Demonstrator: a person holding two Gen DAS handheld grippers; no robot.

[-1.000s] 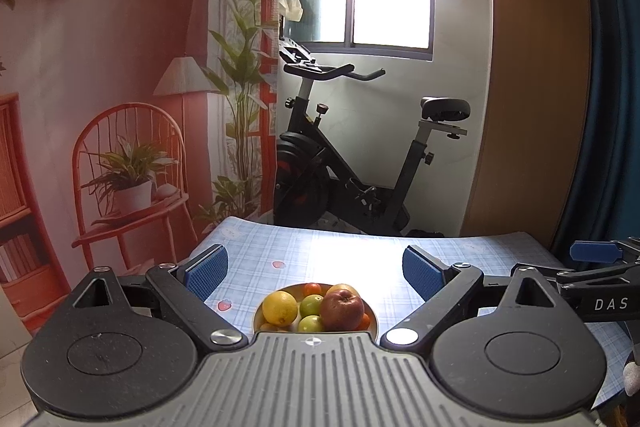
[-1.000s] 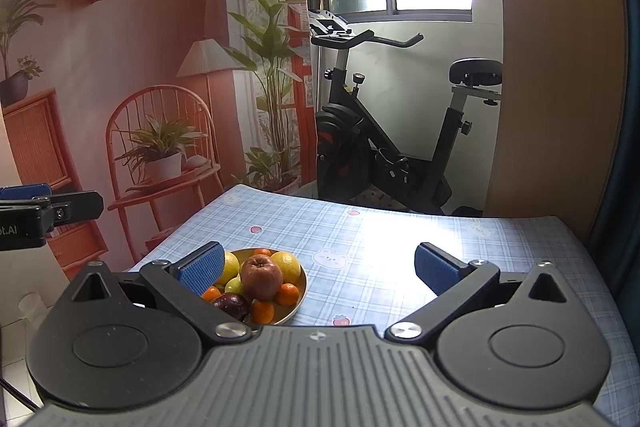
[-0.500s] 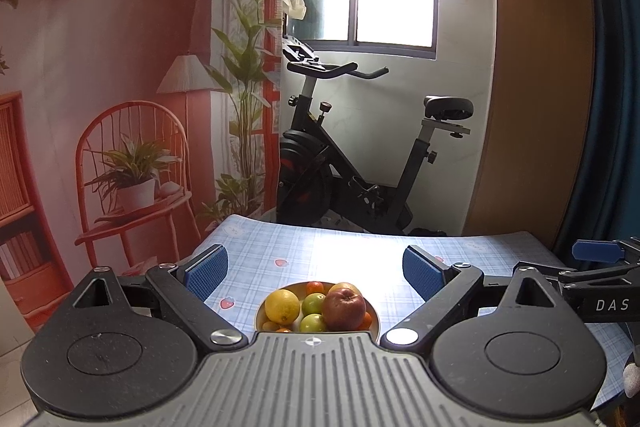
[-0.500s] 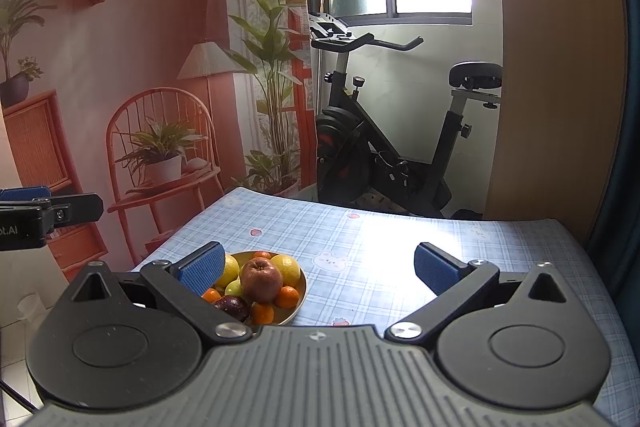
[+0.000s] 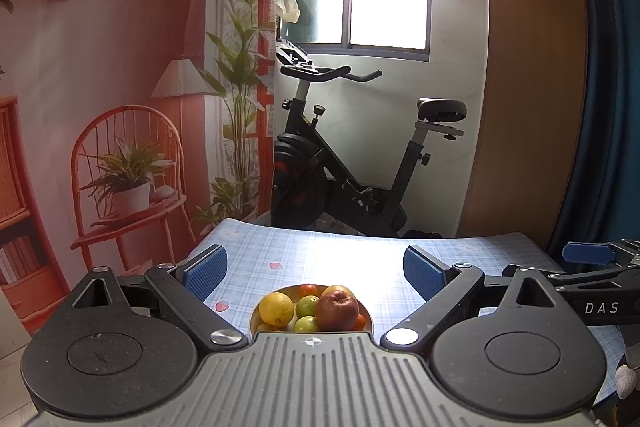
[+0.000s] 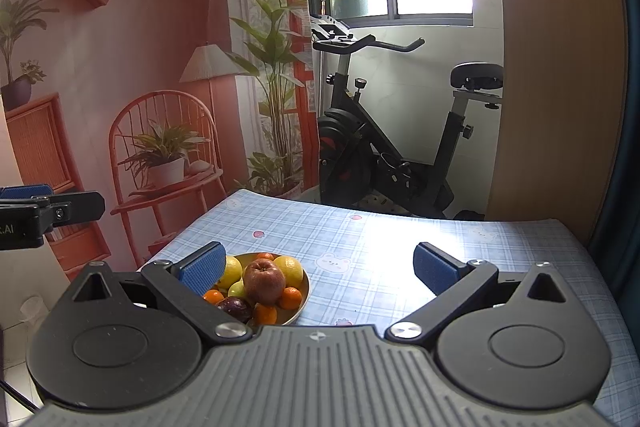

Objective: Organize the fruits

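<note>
Both claws wide, holding nothing: left gripper (image 5: 316, 273), right gripper (image 6: 318, 269) hang above table (image 6: 380, 239). We see fruits (image 6: 262, 285) piled in bowl (image 6: 305, 293), near-left; apple (image 5: 338, 311) topmost. Likely poised to reach; stage unclear.

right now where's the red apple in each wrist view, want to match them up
Left wrist: the red apple sits low centre, at the right of the fruit pile, between the open fingers of the left gripper.
Right wrist: the apple sits low and left of centre, on top of the pile, just right of the right gripper's left pad.
Shared landmark: the exercise bike beyond the table.
</note>
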